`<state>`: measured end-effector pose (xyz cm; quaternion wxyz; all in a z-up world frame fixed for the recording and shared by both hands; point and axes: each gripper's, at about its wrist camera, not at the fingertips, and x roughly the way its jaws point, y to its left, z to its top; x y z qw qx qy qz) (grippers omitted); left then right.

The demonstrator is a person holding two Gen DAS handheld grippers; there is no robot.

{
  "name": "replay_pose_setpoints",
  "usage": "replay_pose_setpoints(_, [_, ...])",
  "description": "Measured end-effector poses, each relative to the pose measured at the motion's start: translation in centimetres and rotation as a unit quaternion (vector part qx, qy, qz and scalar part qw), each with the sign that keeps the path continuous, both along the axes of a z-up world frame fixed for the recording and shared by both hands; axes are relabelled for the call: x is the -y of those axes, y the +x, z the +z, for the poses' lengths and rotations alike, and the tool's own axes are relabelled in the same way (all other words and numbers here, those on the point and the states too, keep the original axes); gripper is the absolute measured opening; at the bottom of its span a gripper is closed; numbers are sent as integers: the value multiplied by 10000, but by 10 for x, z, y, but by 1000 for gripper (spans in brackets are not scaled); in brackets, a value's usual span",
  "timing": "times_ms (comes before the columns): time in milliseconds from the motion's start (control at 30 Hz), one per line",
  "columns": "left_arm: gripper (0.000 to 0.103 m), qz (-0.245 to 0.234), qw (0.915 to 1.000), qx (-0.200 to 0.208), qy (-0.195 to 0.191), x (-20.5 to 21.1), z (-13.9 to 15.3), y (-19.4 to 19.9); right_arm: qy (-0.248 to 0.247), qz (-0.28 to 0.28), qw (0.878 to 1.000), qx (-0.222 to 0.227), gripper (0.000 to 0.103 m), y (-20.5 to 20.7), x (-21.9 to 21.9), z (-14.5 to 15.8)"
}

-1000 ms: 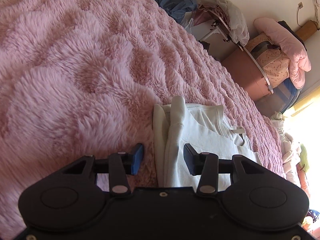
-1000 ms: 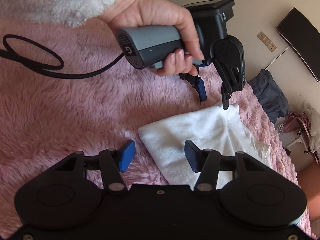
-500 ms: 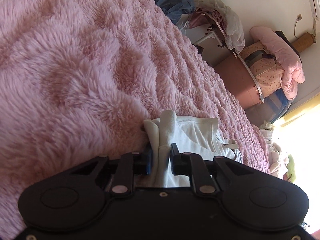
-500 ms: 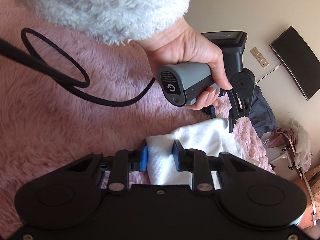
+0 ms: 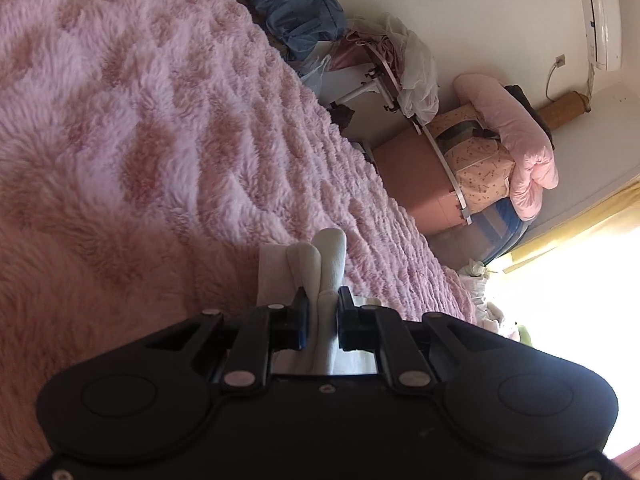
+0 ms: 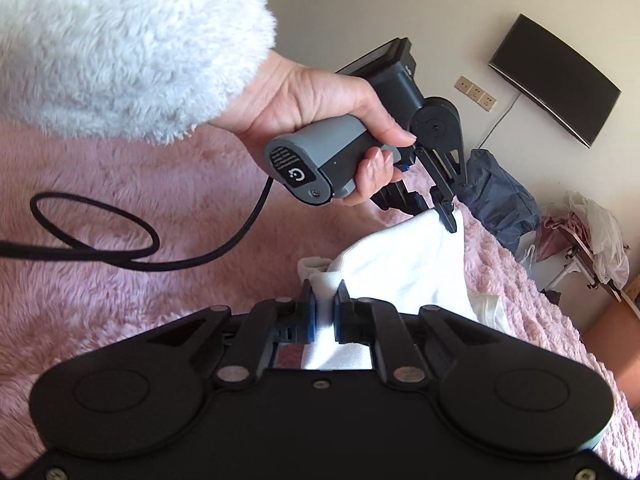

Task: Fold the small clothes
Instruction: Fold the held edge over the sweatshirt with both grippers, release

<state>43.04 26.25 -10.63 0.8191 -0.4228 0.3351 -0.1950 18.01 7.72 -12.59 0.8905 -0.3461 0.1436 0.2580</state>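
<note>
A small white garment [image 6: 404,256] lies partly folded on the pink fluffy blanket [image 6: 120,288]. My right gripper [image 6: 324,312] is shut on its near edge and lifts it. My left gripper [image 5: 322,316] is shut on the far edge, where a bunched fold of the white garment [image 5: 324,256] sticks up between the fingers. In the right wrist view the left gripper [image 6: 436,208] shows pinching the cloth's far corner, held by a hand in a white fluffy sleeve. The cloth hangs raised between both grippers.
A black cable [image 6: 132,248] loops over the blanket at left. Beyond the bed's far edge stand a blue-grey bag [image 5: 296,12], a rack with clothes [image 5: 400,64], a brown box with pink bedding [image 5: 500,152] and a wall screen [image 6: 556,80].
Both grippers were open around the garment's edges, then shut on them. They have since lifted the cloth's edge up off the blanket.
</note>
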Motion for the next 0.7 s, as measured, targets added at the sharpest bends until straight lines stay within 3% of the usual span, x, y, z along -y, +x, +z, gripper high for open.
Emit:
replay_pose_setpoints(200, [10,-185,9998,41,50,57,36,14,490,-369,9978,257,7,-3,60,33])
replay_pose_setpoints(367, [10,-507,9985,141,149,129,56,31,646,-755,9943,394,7,-3,124,50])
replay_pose_setpoints(700, [10,-1334,9896,86,528,300,53,62,1289,-2049,9698,306,7,0,229,51])
